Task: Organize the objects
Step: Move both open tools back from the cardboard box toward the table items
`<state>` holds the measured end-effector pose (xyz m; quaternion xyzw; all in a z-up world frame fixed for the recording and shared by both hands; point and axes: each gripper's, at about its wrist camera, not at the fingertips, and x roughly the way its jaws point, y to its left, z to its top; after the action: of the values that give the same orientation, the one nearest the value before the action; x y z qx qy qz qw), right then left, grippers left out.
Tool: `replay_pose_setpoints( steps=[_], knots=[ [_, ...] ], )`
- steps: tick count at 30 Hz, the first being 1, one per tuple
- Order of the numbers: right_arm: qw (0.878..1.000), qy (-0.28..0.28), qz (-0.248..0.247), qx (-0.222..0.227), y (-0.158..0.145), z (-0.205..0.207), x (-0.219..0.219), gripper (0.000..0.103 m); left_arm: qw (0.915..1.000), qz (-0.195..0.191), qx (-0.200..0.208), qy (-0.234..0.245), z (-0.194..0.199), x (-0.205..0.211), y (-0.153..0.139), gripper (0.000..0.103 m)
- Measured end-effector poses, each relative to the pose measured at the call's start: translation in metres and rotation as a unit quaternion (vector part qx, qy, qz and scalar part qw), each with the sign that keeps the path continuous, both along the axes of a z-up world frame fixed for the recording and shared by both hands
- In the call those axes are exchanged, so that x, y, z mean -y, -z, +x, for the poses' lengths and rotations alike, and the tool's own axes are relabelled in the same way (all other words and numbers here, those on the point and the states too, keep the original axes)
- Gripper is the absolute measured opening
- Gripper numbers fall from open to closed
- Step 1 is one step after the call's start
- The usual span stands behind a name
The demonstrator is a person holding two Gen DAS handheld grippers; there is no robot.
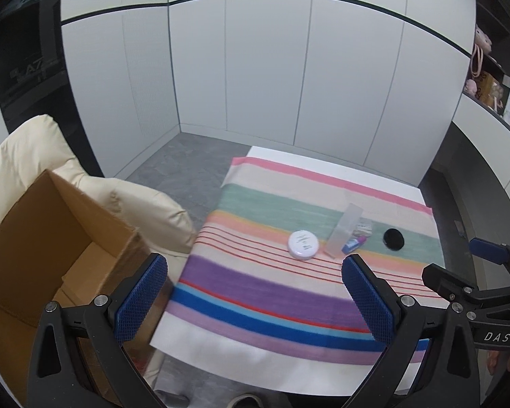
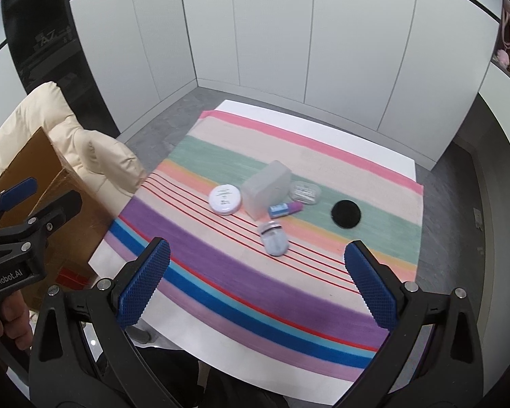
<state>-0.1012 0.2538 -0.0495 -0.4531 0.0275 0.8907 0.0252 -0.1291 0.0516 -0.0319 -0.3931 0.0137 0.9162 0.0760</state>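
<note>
Grippers, left [image 1: 255, 301] and right [image 2: 256, 284], I held spread, empty, above near edge of striped cloth [image 2: 221, 265]. Small toiletries clustered mid-cloth: white round tin [image 2: 225, 199], translucent box [image 2: 266, 188], black disc [image 2: 346, 214]. Cardboard box [image 1: 51, 248] stood open at left, likely as destination.

**Small items clustered on a striped cloth, both grippers held clear**

The right gripper [image 2: 256, 282] hangs above the near edge of the striped cloth [image 2: 221, 272], jaws spread wide with nothing between them. Further back, a round white tin [image 2: 225, 199] lies just beside a frosted plastic box [image 2: 267, 188], which stands tilted. A small blue and purple tube [image 2: 285, 208] touches the box's near corner; a clear oval case [image 2: 305, 192] lies behind it. A pale blue case [image 2: 273, 238] sits nearer, apart. A black disc [image 2: 346, 214] lies off to the right. At the left edge are the left gripper [image 2: 34, 197] and a cardboard box [image 2: 51, 183].
</note>
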Motion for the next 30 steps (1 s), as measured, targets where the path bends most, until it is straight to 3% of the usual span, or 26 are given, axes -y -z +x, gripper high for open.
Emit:
replay_pose_setpoints(
  steps=[19,24,30],
  knots=[
    [0.999,0.050,-0.010,0.010,0.005,0.021,-0.058,0.103,0.9989,-0.001,0.015,0.043,-0.002,-0.057,0.003,0.103],
    [0.997,0.070,-0.011,0.018,0.012,0.026,-0.083,0.103,0.9983,-0.005,0.033,0.047,-0.011,-0.069,0.014,0.103],
    [0.993,0.102,-0.039,0.051,0.041,0.023,-0.105,0.103,0.9960,-0.023,0.069,0.053,-0.032,-0.079,0.050,0.103]
  ],
)
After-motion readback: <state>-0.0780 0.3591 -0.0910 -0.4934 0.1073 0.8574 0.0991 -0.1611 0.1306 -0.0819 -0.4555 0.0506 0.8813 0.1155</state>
